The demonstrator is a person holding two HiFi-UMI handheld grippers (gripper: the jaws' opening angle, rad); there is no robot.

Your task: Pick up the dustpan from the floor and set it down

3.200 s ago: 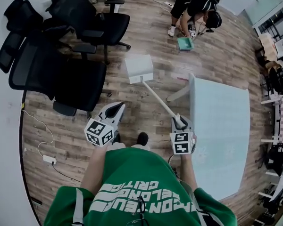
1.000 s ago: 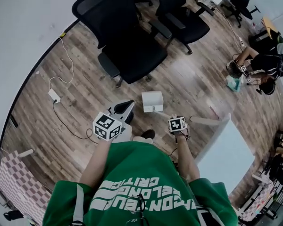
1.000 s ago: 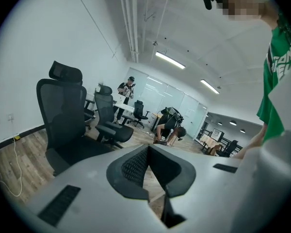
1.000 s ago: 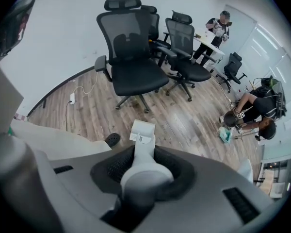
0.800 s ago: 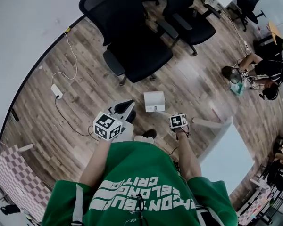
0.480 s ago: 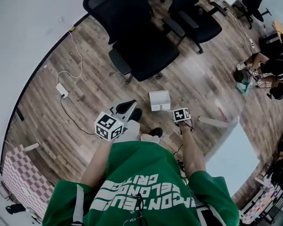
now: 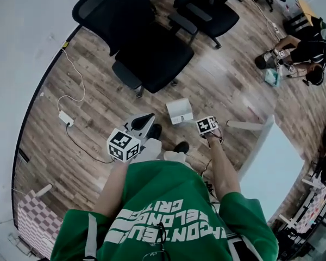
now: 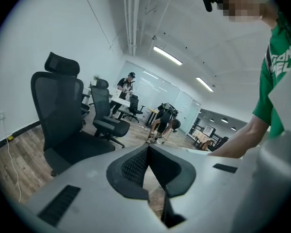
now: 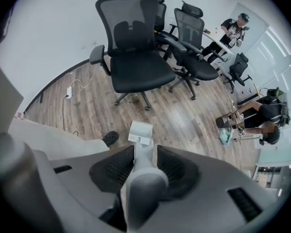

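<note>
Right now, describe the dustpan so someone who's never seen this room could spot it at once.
Find the big black chair on the wood floor. Between it and the black shoes is the dustpan, with a long handle rising from it. It's the only white, boxy thing there; the chairs and shoes are black.

Bright, even light all round, pouring from the ceiling strip lights (image 8: 167, 56) in the left gripper view, leaving only soft shadows under the office chairs (image 7: 152, 58) and a pale sheen on the wood floor (image 7: 217, 69). All three views bow hard at the rim, fisheye with dark corners. Up close things smear: the dustpan (image 9: 141, 178) handle fills the right gripper view's foreground out of focus, while the room behind stays crisp.
</note>
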